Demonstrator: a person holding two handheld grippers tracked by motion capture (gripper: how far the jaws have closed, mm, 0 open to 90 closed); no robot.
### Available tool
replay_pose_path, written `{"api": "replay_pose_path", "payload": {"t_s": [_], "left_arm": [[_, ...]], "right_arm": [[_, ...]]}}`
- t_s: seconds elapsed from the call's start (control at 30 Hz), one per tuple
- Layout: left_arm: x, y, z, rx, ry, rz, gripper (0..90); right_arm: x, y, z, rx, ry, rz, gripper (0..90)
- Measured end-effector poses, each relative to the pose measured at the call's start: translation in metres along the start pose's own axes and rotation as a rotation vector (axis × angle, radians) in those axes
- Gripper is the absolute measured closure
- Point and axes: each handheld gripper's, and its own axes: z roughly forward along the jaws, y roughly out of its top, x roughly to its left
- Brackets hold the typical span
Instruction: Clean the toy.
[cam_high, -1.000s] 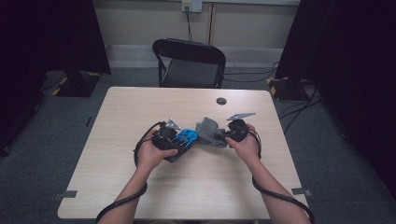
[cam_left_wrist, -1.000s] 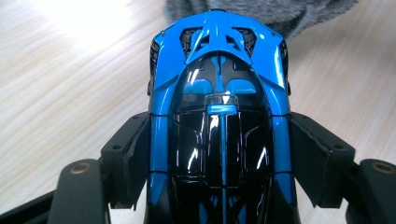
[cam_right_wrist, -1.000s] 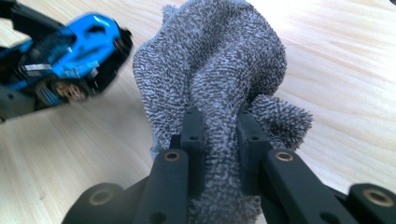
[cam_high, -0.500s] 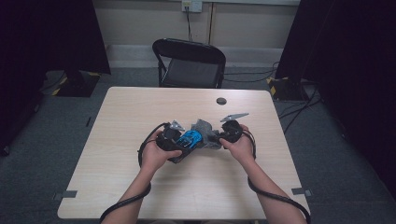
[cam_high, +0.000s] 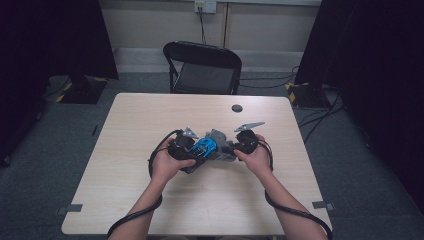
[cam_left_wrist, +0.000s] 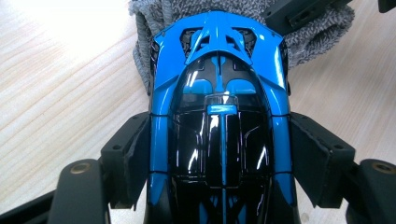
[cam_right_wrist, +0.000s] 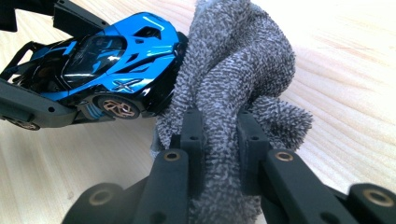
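Note:
A blue and black toy car sits between the jaws of my left gripper, which press on its two sides; the left gripper is shut on it. From the high view the car is at the table's middle, held by the left gripper. My right gripper is shut on a grey towel cloth, which is bunched up against one end of the car. The cloth lies between the two hands, with the right gripper beside it.
The light wooden table has a small dark round object near its far edge. A black folding chair stands behind the table. Cables trail from both grippers over the near edge.
The right hand has come slightly left, pushing the cloth closer against the car. The left hand with the car stays where it was.

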Motion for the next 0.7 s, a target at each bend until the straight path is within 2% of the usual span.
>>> {"api": "replay_pose_path", "payload": {"t_s": [0.37,0.67,0.7], "left_arm": [[0.000,0.004,-0.001,-0.009,0.002,0.002,28.2],[-0.001,0.011,-0.001,-0.015,0.000,0.009,28.2],[-0.001,0.012,0.000,-0.013,-0.002,0.006,28.2]], "right_arm": [[0.000,-0.003,0.001,0.010,0.015,0.001,76.9],[0.007,-0.004,0.004,0.015,0.039,-0.018,76.8],[0.010,-0.004,0.006,0.017,0.053,-0.021,76.9]]}}
